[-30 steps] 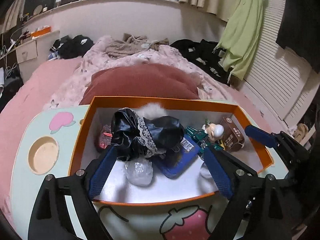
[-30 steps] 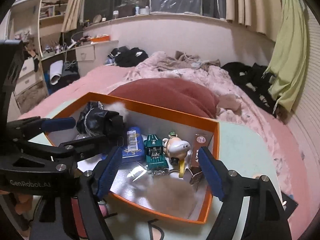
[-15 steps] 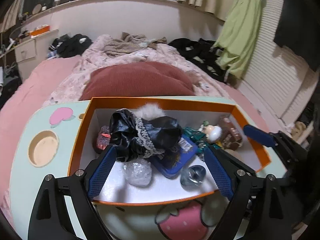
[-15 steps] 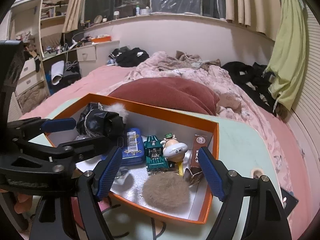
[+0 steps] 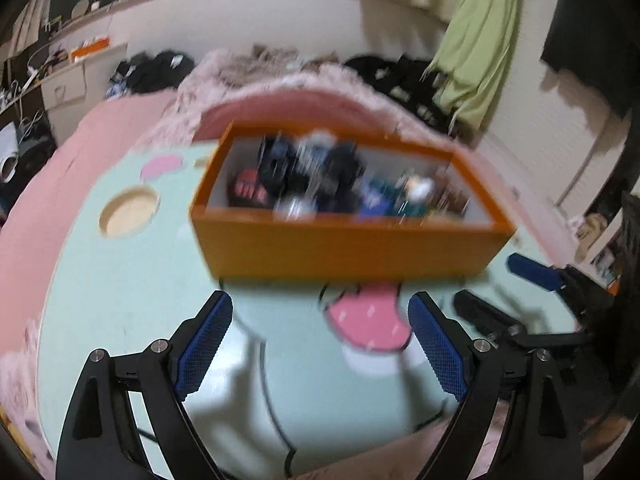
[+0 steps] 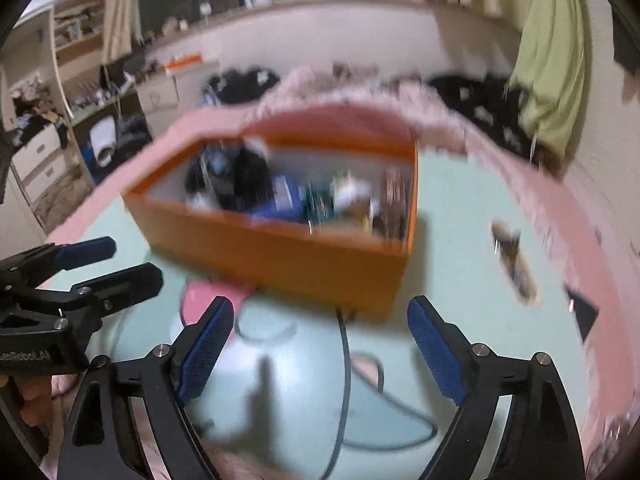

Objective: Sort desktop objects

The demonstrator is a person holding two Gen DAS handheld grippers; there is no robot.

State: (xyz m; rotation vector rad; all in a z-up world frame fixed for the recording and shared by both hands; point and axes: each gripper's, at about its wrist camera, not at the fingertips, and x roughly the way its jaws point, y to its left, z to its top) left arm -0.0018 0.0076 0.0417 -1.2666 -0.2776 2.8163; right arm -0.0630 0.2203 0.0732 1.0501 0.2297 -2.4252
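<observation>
Both my grippers have pulled back from the orange box (image 5: 344, 248): a second ago I was looking straight down into it, and now its front wall fills the view with bare worktop (image 5: 132, 280) between me and it. My left gripper (image 5: 320, 340) stands wide open with nothing between its pads. My right gripper (image 6: 320, 340) is opening its jaws, and they are empty too.

Everything is smeared by motion, so I can only roughly read the contents: a dark bundle (image 5: 312, 168) at the left and middle, something blue (image 6: 280, 200), a small pale figure (image 6: 352, 192) and a brown carton (image 6: 394, 200) toward the right end. One small dark item (image 6: 514, 260) lies out on the worktop, right of the box.

I judge that loose item light and rigid; I would pinch it across its narrow width. The box looks like thin cardboard, likely to flex, so I would grip a wall near a corner.
</observation>
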